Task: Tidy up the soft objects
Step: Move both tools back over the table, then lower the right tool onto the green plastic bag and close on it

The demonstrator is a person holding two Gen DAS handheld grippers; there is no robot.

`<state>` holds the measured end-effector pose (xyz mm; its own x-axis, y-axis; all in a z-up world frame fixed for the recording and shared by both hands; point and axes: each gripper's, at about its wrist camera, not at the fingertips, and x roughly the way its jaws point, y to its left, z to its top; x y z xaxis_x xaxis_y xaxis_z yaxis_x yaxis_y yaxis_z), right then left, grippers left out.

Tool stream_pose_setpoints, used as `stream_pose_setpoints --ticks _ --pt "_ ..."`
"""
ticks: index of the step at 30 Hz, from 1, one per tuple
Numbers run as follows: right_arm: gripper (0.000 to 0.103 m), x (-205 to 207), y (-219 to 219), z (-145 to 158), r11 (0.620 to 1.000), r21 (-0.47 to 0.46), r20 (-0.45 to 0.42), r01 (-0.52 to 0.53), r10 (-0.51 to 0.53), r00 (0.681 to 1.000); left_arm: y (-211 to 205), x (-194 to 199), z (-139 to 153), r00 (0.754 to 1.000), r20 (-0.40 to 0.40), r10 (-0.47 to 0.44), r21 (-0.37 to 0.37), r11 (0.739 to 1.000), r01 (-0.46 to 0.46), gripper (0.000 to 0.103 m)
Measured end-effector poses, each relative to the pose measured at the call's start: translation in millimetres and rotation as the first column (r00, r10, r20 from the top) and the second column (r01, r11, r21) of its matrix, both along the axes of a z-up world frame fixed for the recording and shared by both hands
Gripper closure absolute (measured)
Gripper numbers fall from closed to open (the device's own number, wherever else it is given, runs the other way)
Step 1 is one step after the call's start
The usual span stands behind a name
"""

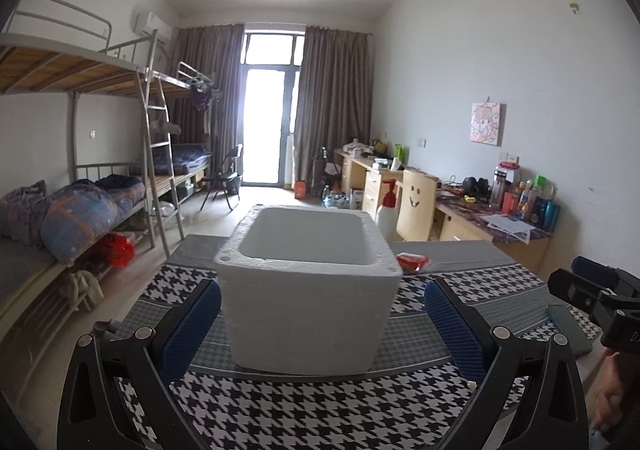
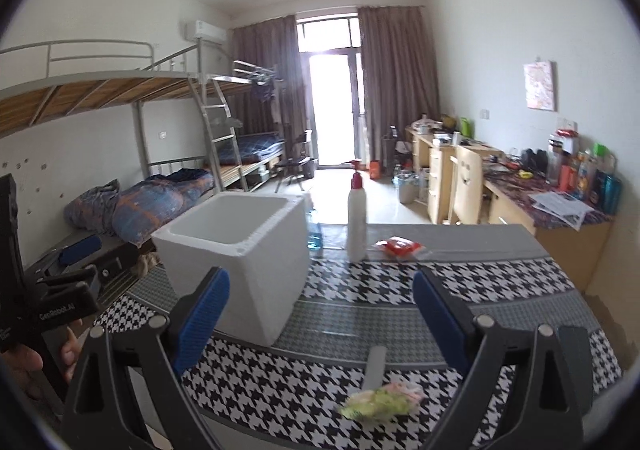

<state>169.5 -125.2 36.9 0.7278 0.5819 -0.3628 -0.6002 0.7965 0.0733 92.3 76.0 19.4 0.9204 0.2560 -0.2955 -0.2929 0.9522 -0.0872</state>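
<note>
Both grippers' fingers apart, empty | right gripper [image 2: 320, 314]: green packet [image 2: 380, 402] below, between fingers | left gripper [image 1: 320, 326]: foam box [image 1: 308, 314] ahead

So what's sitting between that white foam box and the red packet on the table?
The white pump bottle stands between the foam box and the red packet, clearest in the right wrist view.

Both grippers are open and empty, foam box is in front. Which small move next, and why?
Probably lower the right gripper onto the yellow-green soft packet lying just below its open fingers. The white foam box stands open-topped close by, and the left gripper faces only the box.
</note>
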Motion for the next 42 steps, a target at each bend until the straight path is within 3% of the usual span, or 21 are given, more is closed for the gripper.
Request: stream_pose_setpoints --ticks 14,21,27,42 --pt "0.007 -15 -23 -29 0.997 0.010 -0.022 0.079 -0.079 0.997 -34 -4 -17 0.990 -0.004 -0.140 0.031 0.990 0.140 0.001" --pt "0.007 -15 -25 -35 0.995 0.007 -0.010 0.098 -0.098 0.995 -38 0 -19 0.989 -0.005 -0.147 0.035 0.988 0.147 0.001" --pt "0.007 -12 -39 -38 0.991 0.019 -0.019 0.129 -0.129 0.991 -50 15 -26 0.982 -0.045 -0.182 0.036 0.982 0.184 0.001" --pt "0.007 1 -53 -69 0.985 -0.075 -0.083 0.155 -0.161 0.983 -66 47 -60 0.960 -0.165 -0.227 -0.009 0.973 0.229 0.001"
